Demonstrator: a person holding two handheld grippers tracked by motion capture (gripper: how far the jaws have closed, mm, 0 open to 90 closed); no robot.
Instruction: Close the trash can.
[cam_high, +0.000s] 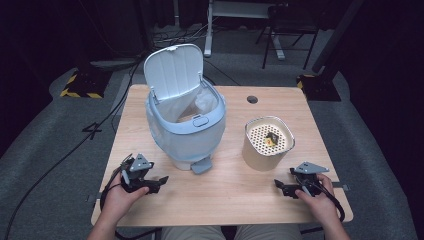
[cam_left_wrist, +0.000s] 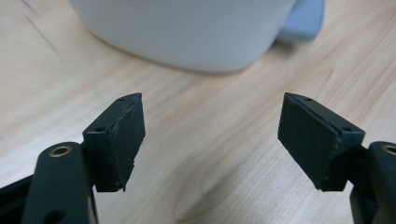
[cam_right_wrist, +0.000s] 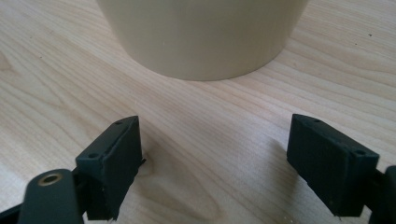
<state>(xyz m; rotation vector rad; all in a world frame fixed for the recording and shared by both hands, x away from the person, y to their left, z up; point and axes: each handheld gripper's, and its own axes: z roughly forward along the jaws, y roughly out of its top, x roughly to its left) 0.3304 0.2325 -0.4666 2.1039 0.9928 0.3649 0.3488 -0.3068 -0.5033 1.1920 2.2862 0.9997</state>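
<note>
A: What is on the wooden table (cam_high: 230, 200)?

B: Pale wood with a soft, wavy grain and a round cable hole (cam_high: 252, 99) at the far edge. Left of centre stands a light blue bin (cam_high: 186, 132), smooth matt plastic, rounded and wider at the top. Its white lid (cam_high: 174, 72) is tipped up at the far side, and a thin white liner bag (cam_high: 202, 102) shows inside. A blue foot pedal (cam_high: 201, 165) juts out at its near base.

A: And to the right?

B: A beige container (cam_high: 267, 143), a smooth tapered cylinder. Its top is a cream insert pierced with rows of small holes, and a small dark and yellow object (cam_high: 271, 139) lies on that insert. I cannot tell what it is.

A: The tools?

B: The left gripper (cam_high: 159, 183) sits at the near left, just near of the bin, its black jaws spread apart with nothing between them. The pads (cam_left_wrist: 126, 140) are rough black rubber, frayed at the edges. The right gripper (cam_high: 281, 187) is at the near right, near of the beige container, jaws likewise parted over bare wood. Neither touches anything.
</note>
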